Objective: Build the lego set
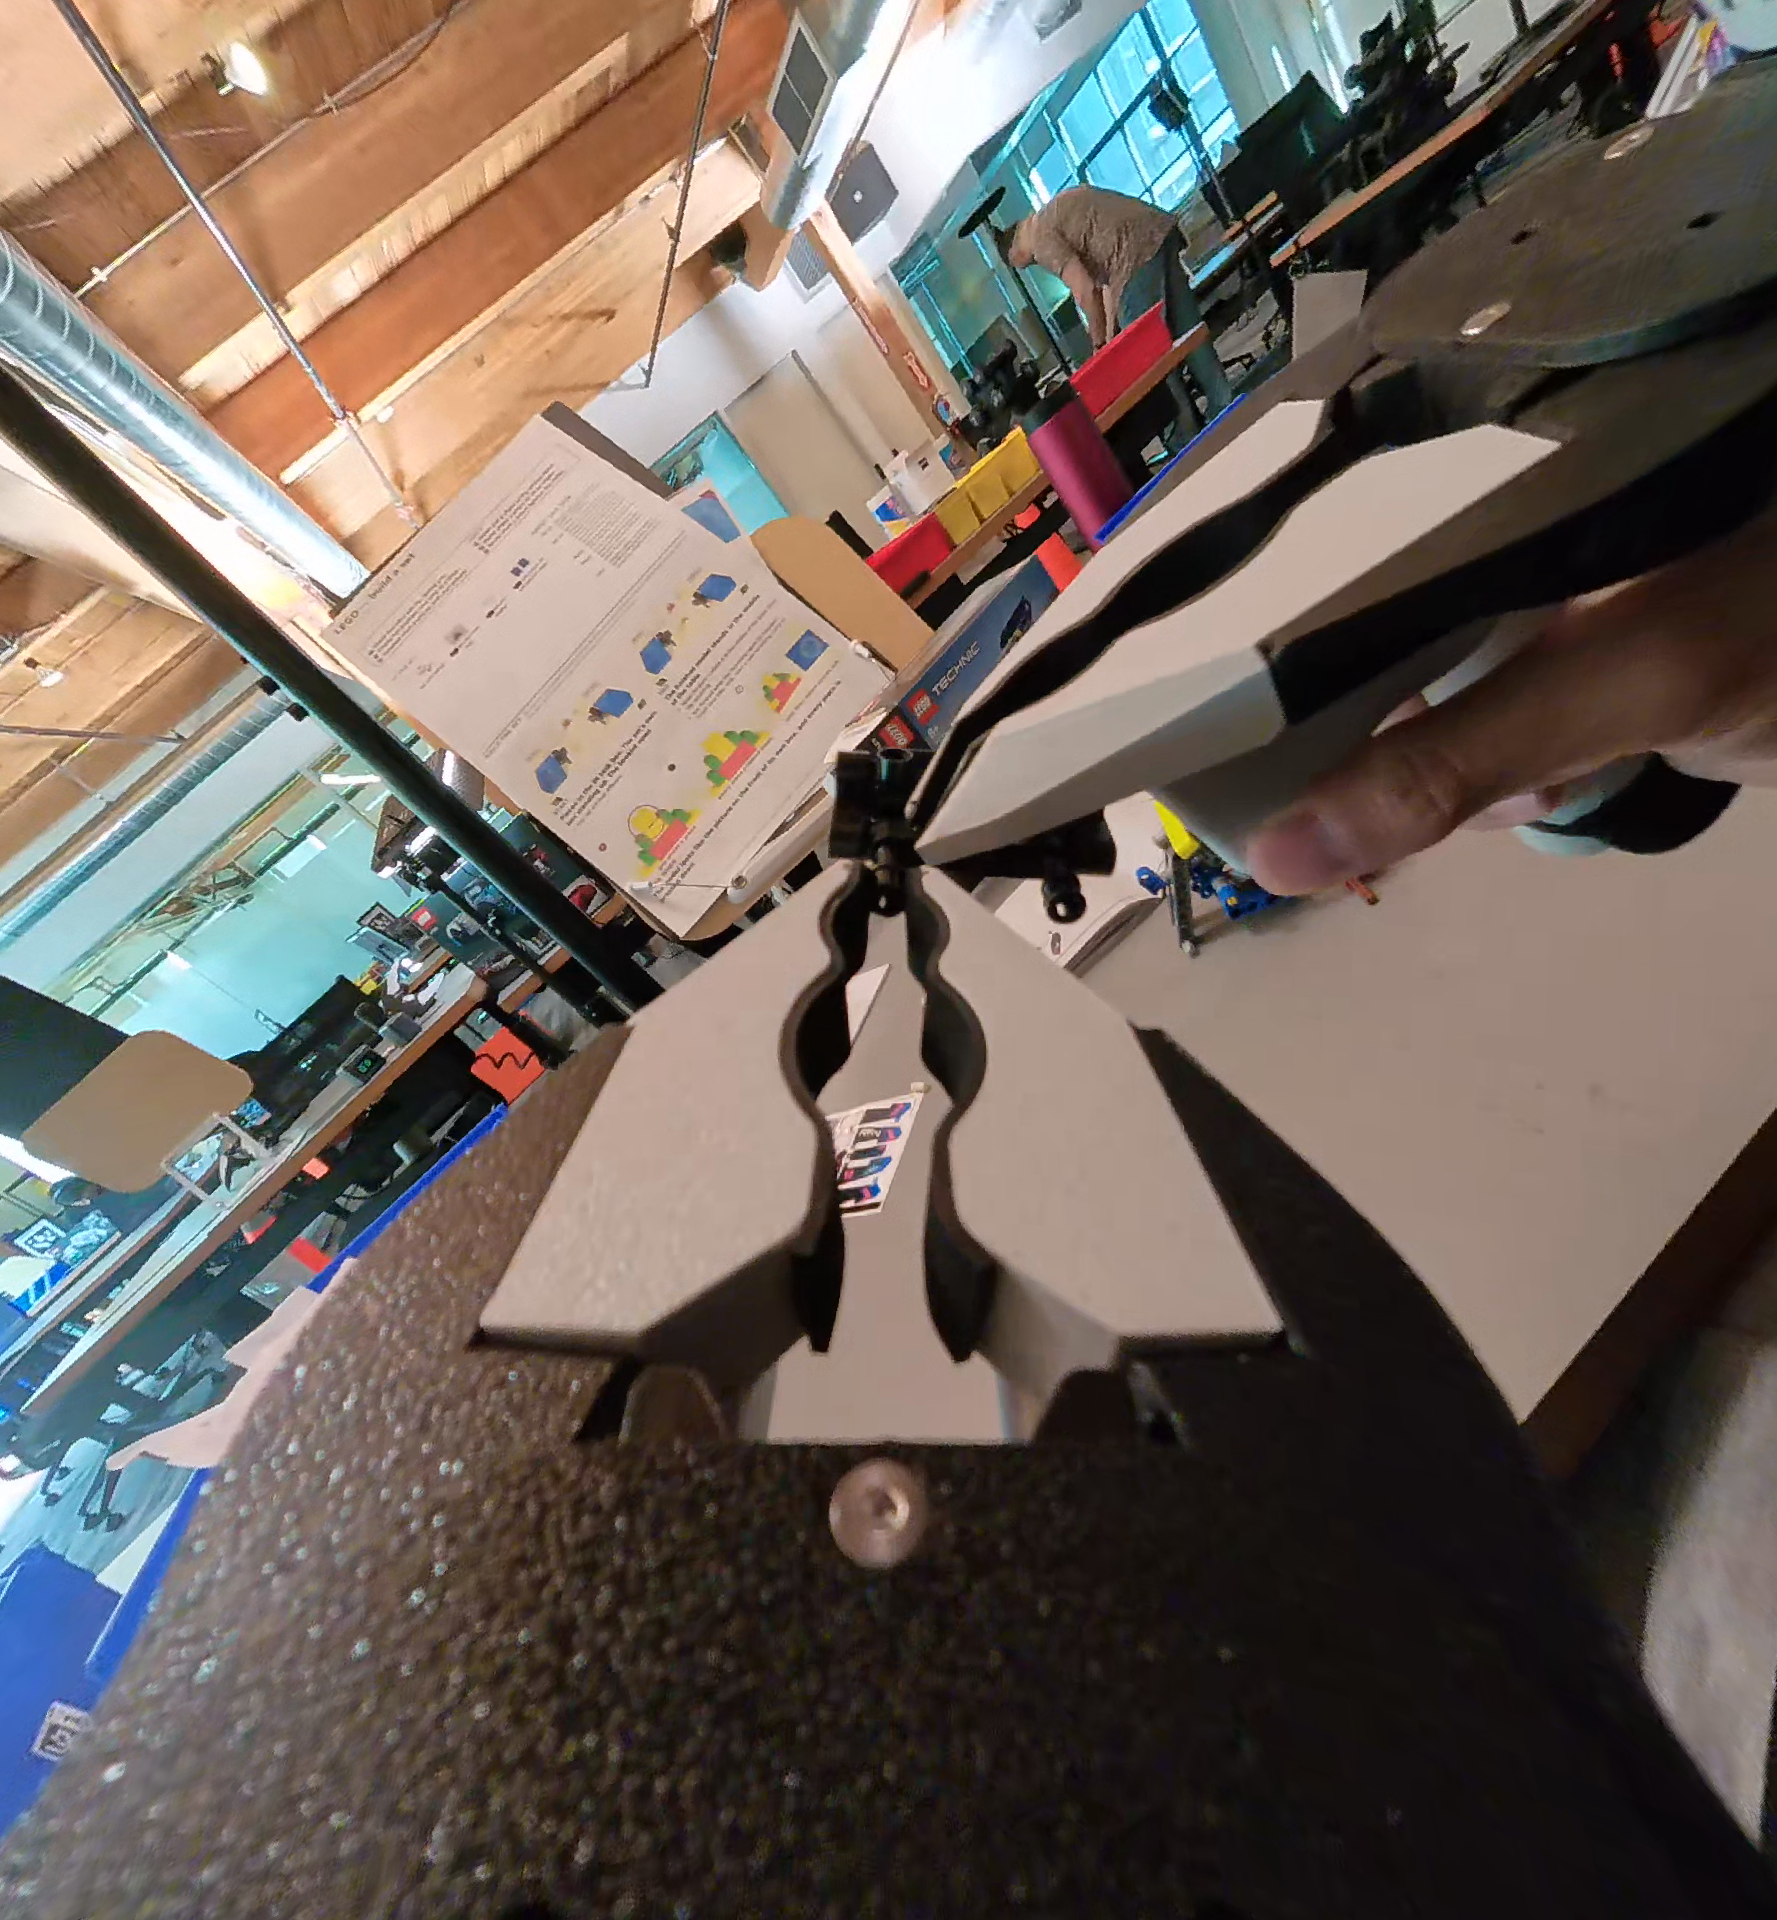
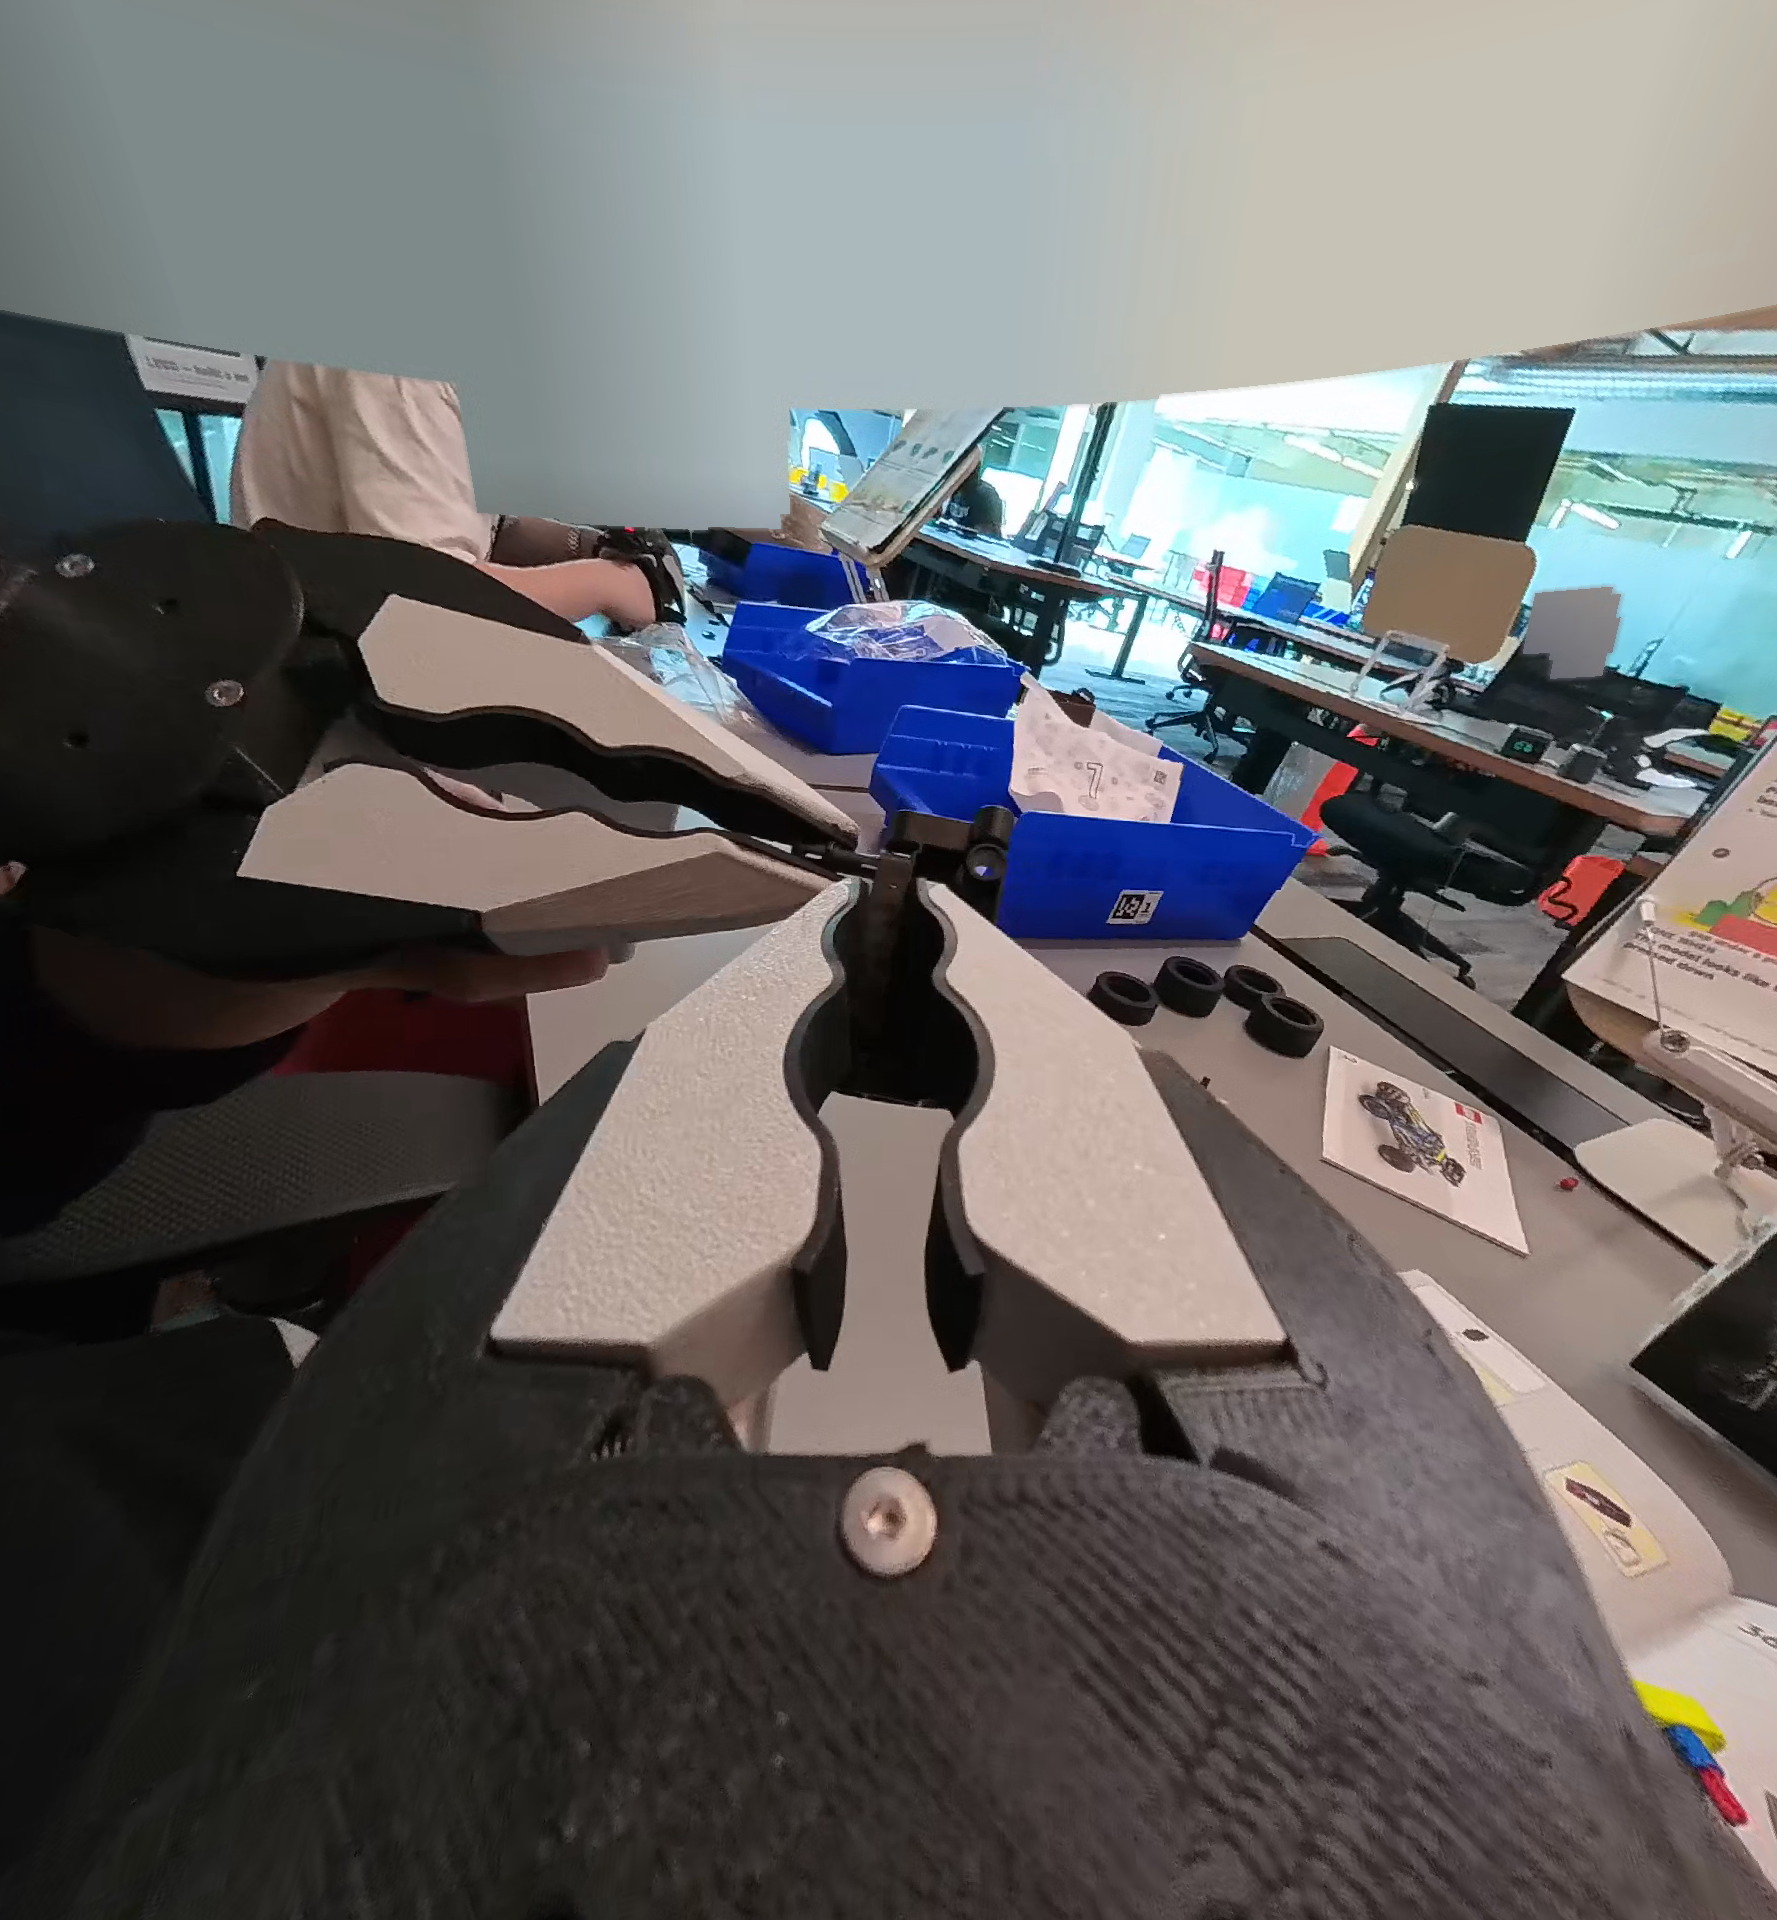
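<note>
At the meeting of the tips: both grippers converge on one small black assembly, held above the table [image 1: 1486, 1039].
Left gripper [image 1: 879, 883]: jaws all but shut, nipping a thin black pin [image 2: 837, 853] at the very tip. Seen from the right wrist, it comes in from the left, lying almost level.
Pin axis: crosswise to the right gripper's fingers, its free end pointing right into the assembly.
Right gripper [image 2: 889, 904]: jaws nearly closed, pads pressed on a black beam [image 2: 884, 935]. The beam runs lengthwise between the fingers and juts out past the tips.
Connector [image 2: 941, 821]: black and knobbed, sitting on the beam's far end just beyond the right gripper's tips. The pin touches the assembly here, though whether it is seated I cannot tell.
Nearer gripper: neither, both tips are at the joint.
Hand [image 1: 1486, 769]: wrapped under the right gripper's body, right of the joint in the left wrist view.
Beyond the right tips: blue bin [image 2: 1123, 862] holding a paper bag.
Right of the tips: four black tyres [image 2: 1206, 992] on the table - then a booklet [image 2: 1414, 1143] farther right.
</note>
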Tool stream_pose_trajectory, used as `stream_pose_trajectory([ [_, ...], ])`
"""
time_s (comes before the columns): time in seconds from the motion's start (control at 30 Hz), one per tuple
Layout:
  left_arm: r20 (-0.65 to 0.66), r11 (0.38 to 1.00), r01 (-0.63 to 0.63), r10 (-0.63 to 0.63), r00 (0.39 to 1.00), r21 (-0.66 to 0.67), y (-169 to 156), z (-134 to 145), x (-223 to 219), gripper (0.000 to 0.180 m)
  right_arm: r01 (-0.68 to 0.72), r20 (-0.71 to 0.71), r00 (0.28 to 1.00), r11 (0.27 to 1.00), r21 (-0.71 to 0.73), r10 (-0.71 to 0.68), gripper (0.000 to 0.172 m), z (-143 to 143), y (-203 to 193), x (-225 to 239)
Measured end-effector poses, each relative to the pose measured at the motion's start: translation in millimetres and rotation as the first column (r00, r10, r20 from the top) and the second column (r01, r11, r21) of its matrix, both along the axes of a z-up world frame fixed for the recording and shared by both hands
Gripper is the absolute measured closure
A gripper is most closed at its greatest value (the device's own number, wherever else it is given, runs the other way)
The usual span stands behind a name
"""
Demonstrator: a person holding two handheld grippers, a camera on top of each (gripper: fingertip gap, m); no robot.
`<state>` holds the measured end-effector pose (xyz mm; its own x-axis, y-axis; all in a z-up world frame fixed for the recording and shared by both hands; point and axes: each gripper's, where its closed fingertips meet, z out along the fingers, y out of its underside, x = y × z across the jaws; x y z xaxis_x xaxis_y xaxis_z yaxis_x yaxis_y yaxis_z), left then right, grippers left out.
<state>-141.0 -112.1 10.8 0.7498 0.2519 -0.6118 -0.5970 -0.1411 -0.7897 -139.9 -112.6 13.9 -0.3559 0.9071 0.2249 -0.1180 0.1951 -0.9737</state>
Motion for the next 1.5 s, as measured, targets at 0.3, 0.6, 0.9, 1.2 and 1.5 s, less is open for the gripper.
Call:
stream_pose_trajectory([
  [0.3,0.137,0.997,0.066,-0.072,0.988,0.049,1.1,0.6,2.8,0.176,-0.021,-0.018,1.0,1.0,0.017,0.022,0.167,-0.4,-1.1,2.2],
  [0.6,0.159,0.996,0.054,-0.064,0.985,0.067,4.5,2.1,3.8,0.176,-0.027,0.009,1.0,0.996,-0.08,0.028,0.168,0.2,3.1,1.0],
  [0.9,0.139,0.993,0.101,-0.109,0.984,0.061,3.1,5.6,13.6,0.17,-0.095,0.016,0.995,0.972,-0.216,0.101,0.167,2.7,6.7,4.5],
  [1.2,0.126,0.997,0.074,-0.077,0.989,0.027,0.9,4.2,7.9,0.176,-0.1,-0.008,0.995,0.981,-0.165,0.1,0.168,3.3,1.6,5.8],
  [1.5,0.152,0.993,0.088,-0.075,0.985,-0.075,3.6,-11.8,2.5,0.176,-0.084,0.053,0.994,0.99,-0.115,0.091,0.168,-14.0,2.4,1.0],
])
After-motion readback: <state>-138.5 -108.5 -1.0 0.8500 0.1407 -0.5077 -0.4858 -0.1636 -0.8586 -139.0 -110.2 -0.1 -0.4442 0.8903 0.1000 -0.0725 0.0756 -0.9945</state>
